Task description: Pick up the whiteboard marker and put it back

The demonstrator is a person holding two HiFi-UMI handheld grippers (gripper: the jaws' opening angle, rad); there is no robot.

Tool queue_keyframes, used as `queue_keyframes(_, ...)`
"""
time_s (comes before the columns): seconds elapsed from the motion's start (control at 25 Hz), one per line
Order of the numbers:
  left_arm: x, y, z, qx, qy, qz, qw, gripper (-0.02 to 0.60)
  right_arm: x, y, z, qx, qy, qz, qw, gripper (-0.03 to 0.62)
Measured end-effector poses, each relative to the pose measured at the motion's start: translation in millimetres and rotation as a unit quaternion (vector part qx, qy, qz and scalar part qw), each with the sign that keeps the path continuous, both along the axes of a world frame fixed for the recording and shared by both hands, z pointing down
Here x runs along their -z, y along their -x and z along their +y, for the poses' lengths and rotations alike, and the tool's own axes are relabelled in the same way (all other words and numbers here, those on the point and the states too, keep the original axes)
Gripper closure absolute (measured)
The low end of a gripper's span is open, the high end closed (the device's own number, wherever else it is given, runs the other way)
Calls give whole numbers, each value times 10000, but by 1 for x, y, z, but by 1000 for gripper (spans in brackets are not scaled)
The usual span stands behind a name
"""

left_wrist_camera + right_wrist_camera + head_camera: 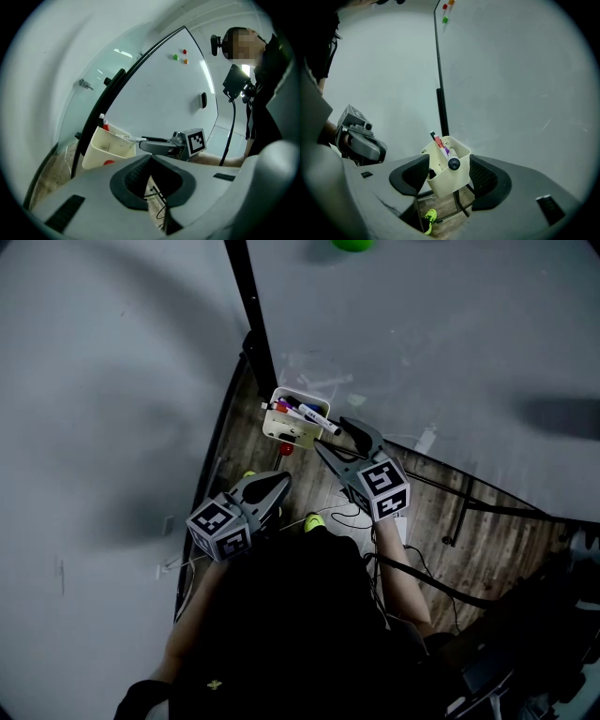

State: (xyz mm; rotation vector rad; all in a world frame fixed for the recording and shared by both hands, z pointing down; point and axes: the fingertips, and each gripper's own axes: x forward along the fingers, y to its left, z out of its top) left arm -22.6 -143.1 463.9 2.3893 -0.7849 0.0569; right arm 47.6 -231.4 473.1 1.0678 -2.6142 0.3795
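Whiteboard marker [453,163] is sitting in the holder [451,183], and the fingers of your right gripper [335,437] are hanging wide around it. Looks like you're just needing a clean pull-back next.

The holder [449,182] is smooth, semi-matt cream plastic with scuffed walls. The marker [453,163] in it has a glossy black cap. Behind the holder, the whiteboard [422,334] is smooth and glossy; its frame [251,298] looks like matt black metal. Below the holder, the floor [433,495] is worn wood planking. The left gripper [281,482] and right gripper [330,435] have matt grey plastic shells; the pads [485,177] are black and ribbed.
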Motion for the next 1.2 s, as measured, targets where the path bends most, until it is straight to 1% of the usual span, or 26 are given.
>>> queue_keyframes(0.16, -2, 0, -1, -15, 55, -5, 10000, 560, -5, 3, -6, 25, 47, -26, 10000, 324)
queue_keyframes(0.2, -3, 1, -1, -5, 76, -8, 10000, 560, -6, 4, -7, 54, 71, -18, 10000, 330)
queue_keyframes(0.28, -2, 3, -1, 19, 96, -10, 10000, 560, -7, 5, -9, 65, 96, -19, 9999, 362)
queue_keyframes(0.36, -1, 6, -2, 56, 95, -7, 9999, 560, -5, 4, -10, 37, 76, -30, 10000, 372)
queue_keyframes(0.4, 0, 8, -3, 82, 94, -9, 9999, 560, -5, 5, -11, 39, 72, -28, 10000, 387)
queue_keyframes(0.6, 1, 13, -2, 220, 99, 1, 9997, 560, -7, 7, -10, 133, 127, -19, 9998, 402)
queue_keyframes(0.68, 2, 15, -1, 264, 89, -4, 9996, 560, -6, 6, -11, 131, 93, -29, 9999, 471)
queue_keyframes(0.76, 3, 18, -1, 313, 78, -6, 9995, 560, -7, 6, -11, 149, 76, -22, 9999, 507)
queue_keyframes(0.96, -1, 21, 3, 383, 139, 13, 9992, 560, -10, 7, -9, 200, 83, -37, 9998, 510)
queue_keyframes(1.2, -1, 22, 2, 413, 96, 39, 9991, 560, -8, 2, -12, 80, 70, -201, 9997, 513)
